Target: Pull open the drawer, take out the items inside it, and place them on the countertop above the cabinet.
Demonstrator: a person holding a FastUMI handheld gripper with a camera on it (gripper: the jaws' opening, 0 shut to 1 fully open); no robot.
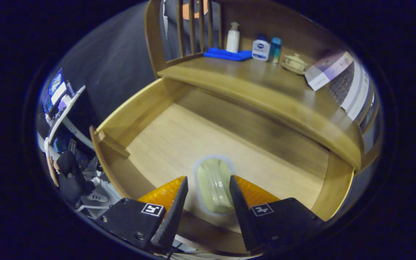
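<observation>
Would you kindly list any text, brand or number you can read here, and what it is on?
None can be read.
White-and-blue bottle: label too blurred.
Booklet: print too small.
Claw, open around the packet in the drawer: square markers, no words.

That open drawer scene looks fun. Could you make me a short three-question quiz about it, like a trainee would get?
1. True or false: the drawer is pulled open.
2. What lies between the gripper fingers?
A. a pale green packet
B. a blue cloth
C. a teacup
3. Fill in: the folded blue cloth lies on the ____ above the drawer.

Key: 1 true. 2 A, the pale green packet; whether the fingers press it cannot be told. 3 countertop.
</observation>
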